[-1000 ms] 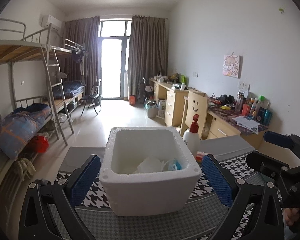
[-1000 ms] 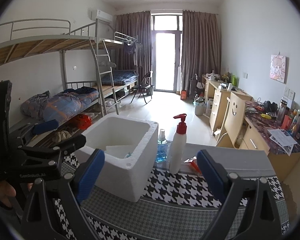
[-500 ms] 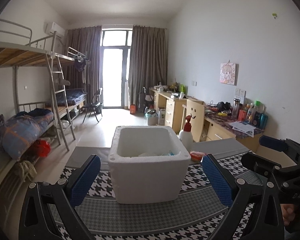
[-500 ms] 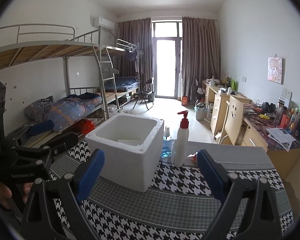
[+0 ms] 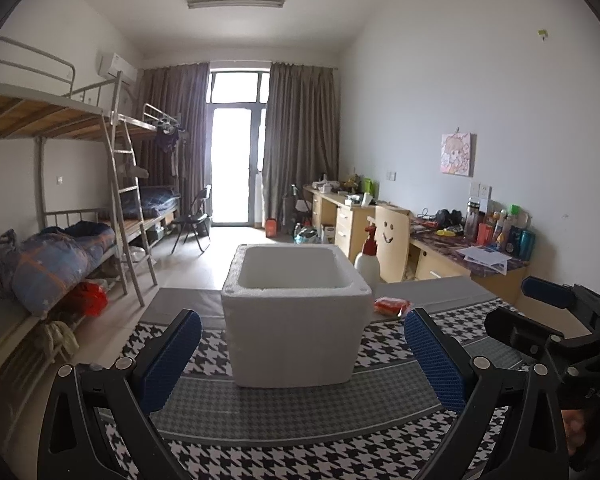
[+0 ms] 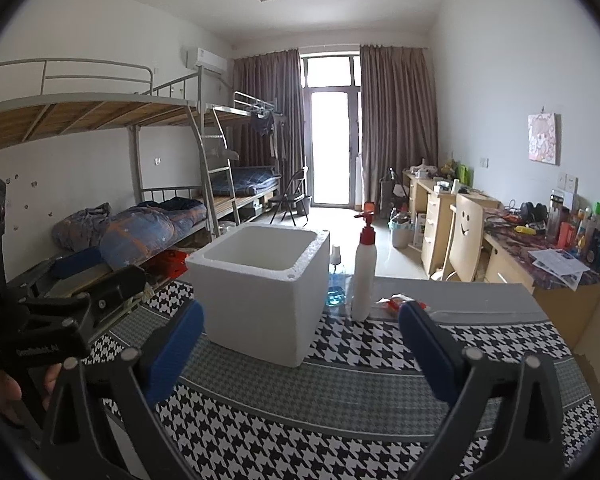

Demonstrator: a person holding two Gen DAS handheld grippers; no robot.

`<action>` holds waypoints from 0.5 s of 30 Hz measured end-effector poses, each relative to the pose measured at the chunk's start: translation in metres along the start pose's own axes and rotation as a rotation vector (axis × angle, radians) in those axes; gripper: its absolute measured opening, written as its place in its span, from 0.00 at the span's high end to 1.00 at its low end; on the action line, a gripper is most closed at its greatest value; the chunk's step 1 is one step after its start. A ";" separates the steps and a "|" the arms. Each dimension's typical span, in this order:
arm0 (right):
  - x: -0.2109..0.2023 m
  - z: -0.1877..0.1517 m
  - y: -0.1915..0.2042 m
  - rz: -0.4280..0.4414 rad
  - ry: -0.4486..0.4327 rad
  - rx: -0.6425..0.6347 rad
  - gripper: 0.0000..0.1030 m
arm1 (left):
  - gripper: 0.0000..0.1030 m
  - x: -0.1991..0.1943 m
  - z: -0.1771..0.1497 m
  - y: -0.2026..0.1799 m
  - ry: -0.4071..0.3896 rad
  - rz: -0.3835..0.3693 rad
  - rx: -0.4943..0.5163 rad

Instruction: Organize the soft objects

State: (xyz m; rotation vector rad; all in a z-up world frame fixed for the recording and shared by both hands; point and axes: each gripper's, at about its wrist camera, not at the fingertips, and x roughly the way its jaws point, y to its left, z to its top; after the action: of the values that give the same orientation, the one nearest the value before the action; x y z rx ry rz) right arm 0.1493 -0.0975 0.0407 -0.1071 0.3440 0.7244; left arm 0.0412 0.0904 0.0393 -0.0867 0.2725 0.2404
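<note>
With both tools low in the frame and nothing between the pads, plenty of air showing: left gripper (image 5: 302,356) spread wide at the bottom of its view, right gripper (image 6: 298,354) just as wide in its own, each carrying nothing. Seen again from across: right gripper at the right edge of the left view, left gripper at the left edge of the right view, both hovering over the houndstooth cloth (image 5: 300,412). Just past the blue pads, dead centre, the white foam box (image 5: 296,312) standing upright on the cloth, rim level, only bare inner walls visible from this low angle, so cannot tell what lies inside. Beyond it, to the right, the white pump bottle (image 6: 364,276), a blue bottle (image 6: 336,280) tucked between it and the box, and a red packet (image 5: 392,305) lying flat on the grey strip. No soft items anywhere on the cloth, so, as a judgement, sorting looks finished or close to it; at most the red packet left to consider.
</note>
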 end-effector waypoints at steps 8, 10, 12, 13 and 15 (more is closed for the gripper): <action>-0.010 -0.019 0.000 -0.014 -0.052 0.028 0.01 | 0.01 -0.009 -0.018 -0.003 -0.030 0.019 -0.006; -0.009 -0.022 -0.002 -0.014 -0.049 0.042 0.01 | 0.01 -0.013 -0.021 -0.004 -0.040 0.016 -0.007; -0.009 -0.026 -0.004 -0.014 -0.042 0.057 0.01 | 0.01 -0.014 -0.022 -0.007 -0.050 0.017 0.001; -0.008 -0.028 -0.004 -0.019 -0.039 0.059 0.01 | 0.01 -0.015 -0.023 -0.008 -0.054 0.019 0.004; -0.008 -0.031 -0.004 -0.036 -0.045 0.058 0.01 | 0.01 -0.016 -0.026 -0.008 -0.059 0.025 0.007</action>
State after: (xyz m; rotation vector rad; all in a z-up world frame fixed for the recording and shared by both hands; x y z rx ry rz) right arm 0.1379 -0.1118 0.0147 -0.0420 0.3191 0.6801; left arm 0.0213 0.0759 0.0194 -0.0689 0.2159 0.2666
